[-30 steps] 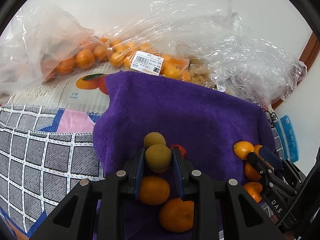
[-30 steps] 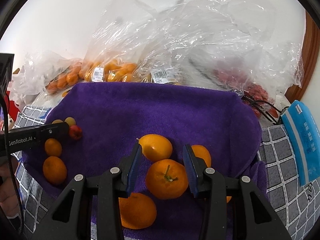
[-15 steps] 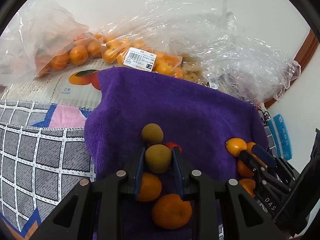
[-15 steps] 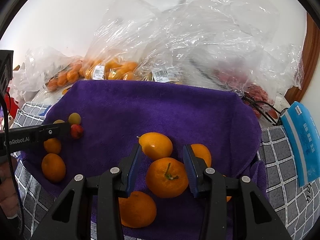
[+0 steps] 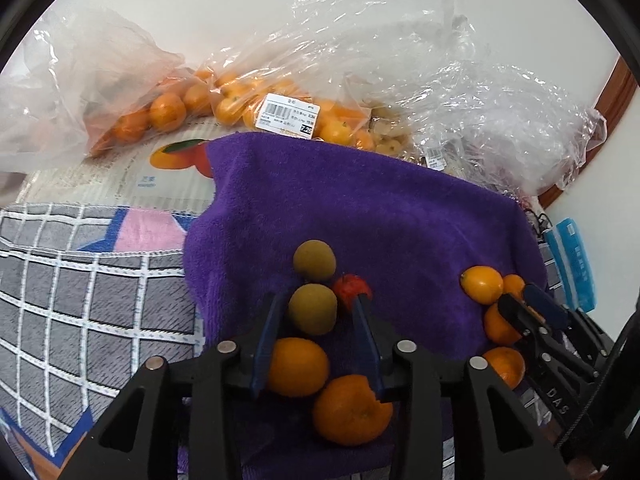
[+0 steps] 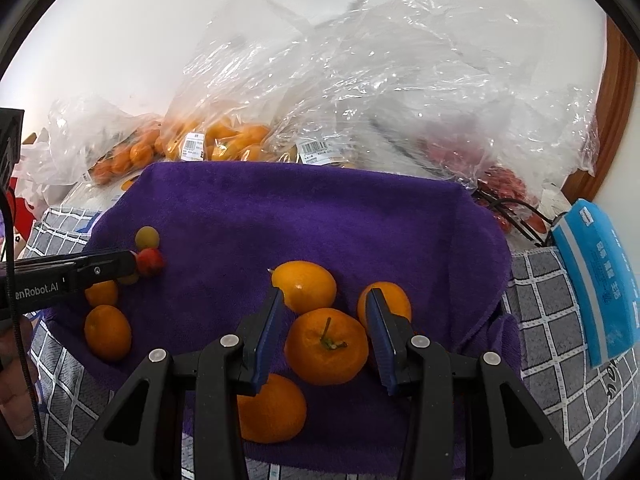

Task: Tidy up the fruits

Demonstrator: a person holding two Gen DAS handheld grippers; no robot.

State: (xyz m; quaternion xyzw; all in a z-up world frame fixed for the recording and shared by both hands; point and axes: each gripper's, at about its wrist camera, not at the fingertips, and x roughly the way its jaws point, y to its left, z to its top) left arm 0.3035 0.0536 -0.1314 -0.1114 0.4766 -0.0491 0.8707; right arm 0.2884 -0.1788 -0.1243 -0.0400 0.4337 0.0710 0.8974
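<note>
The stemmed orange (image 6: 326, 346) sat on the purple towel (image 6: 320, 216) between the fingers of my right gripper (image 6: 324, 312), its stem pointing up and toward me; it was too round to show a long axis. A moment before, my left gripper (image 5: 316, 316) had pinched the olive-green fruit (image 5: 313, 314); now its jaws were opening, a gap showing on the right pad while the left pad stayed near the skin. That fruit lay on the towel just below another green one (image 5: 314, 260), beside a small red fruit (image 5: 352, 289). My right jaws were opening too, both pads clear of the orange.
</note>
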